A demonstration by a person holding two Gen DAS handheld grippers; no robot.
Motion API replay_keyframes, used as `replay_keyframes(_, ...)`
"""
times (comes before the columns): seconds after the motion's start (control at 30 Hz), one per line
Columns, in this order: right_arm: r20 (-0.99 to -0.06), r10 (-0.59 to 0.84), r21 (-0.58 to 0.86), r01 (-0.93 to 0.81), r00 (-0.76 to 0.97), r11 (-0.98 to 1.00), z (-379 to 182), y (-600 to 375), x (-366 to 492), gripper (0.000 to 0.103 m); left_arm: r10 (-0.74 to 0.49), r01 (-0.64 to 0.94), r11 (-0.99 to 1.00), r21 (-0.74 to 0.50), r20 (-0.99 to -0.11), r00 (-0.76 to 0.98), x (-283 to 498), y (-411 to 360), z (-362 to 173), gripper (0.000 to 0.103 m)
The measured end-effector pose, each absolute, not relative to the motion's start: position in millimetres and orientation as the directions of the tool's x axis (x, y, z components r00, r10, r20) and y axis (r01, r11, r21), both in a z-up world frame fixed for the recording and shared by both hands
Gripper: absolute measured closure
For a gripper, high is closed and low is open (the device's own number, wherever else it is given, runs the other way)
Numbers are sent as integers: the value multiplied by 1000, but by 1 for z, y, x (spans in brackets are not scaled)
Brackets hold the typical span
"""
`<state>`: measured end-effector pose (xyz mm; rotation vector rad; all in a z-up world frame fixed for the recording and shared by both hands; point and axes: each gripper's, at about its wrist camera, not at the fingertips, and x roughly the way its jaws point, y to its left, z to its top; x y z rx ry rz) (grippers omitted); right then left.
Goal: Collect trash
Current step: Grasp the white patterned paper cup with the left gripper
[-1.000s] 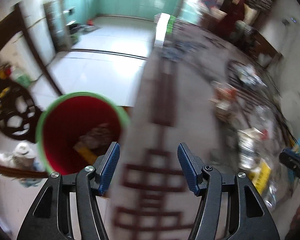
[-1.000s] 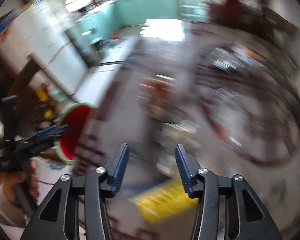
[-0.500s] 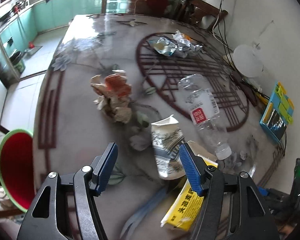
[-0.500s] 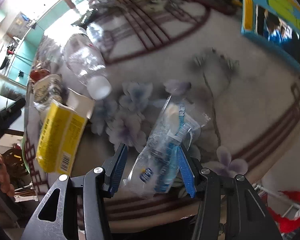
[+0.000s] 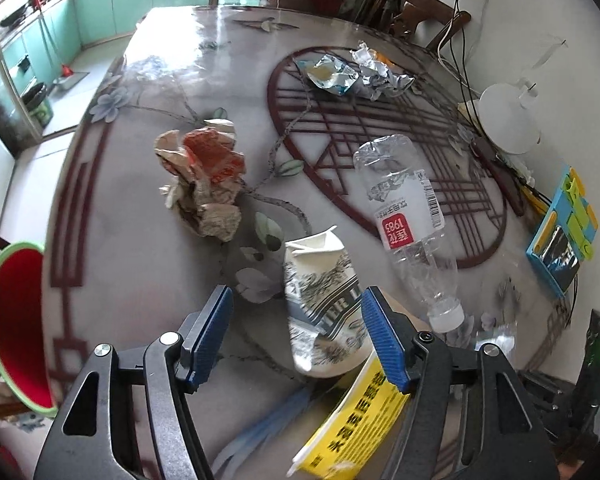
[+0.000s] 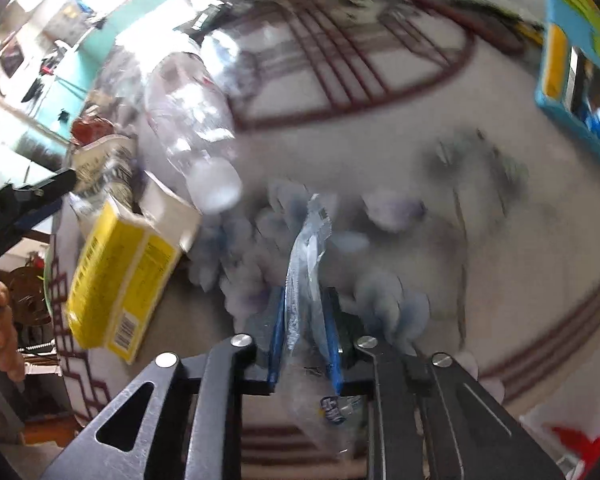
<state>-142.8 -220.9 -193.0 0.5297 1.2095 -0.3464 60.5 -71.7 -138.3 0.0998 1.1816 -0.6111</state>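
Spanning both views, patterned table [image 5: 148,248] with litter scattered over it. Red bin with green rim [image 5: 12,328] beside the table's left edge, lower than the top. Clear plastic bottle [image 5: 408,216] lies on its side right of centre, long axis running near-to-far, white cap at the near end, base pointing far. Yellow carton [image 5: 360,412] at the near edge, long axis slanting from near-left to far-right, open end toward the bottle cap. Crushed paper cup [image 5: 324,300] with ink-landscape print just beyond it, touching the carton. Crumpled red-and-tan paper [image 5: 208,176] left of centre; foil wrappers [image 5: 352,74] far right. Left gripper [image 5: 296,332] spread wide, jaws just been opening, cup between the pads but not pressed. Right gripper [image 6: 306,332] just closed, clamped on a clear blue-printed plastic wrapper [image 6: 306,276], long axis standing along the fingers, tip pointing away.
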Motion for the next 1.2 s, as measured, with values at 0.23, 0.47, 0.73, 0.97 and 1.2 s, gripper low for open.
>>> replay_keyframes(0.23,-903,-36,175,441,429,880,-157,-240,-94,89,-386,450,854,-262,-898,211,64,-77,-147,38)
replay_keyframes(0.47,-889,-41,168,410,455,897,-143,-251,-82,89,-395,438,852,-286,-900,181,67,-83,-156,70)
replay_keyframes(0.73,-886,-2,205,394,465,896,-151,-267,-90,89,-410,438,852,-287,-886,217,61,-75,-143,93)
replay_keyframes(0.97,-884,9,215,389,468,896,-148,-270,-88,89,-396,415,871,-261,-874,282,55,-51,-118,93)
replay_keyframes(1.2,-876,34,232,358,481,904,-137,-261,-81,89,-373,351,901,-253,-865,334,45,-16,-108,93)
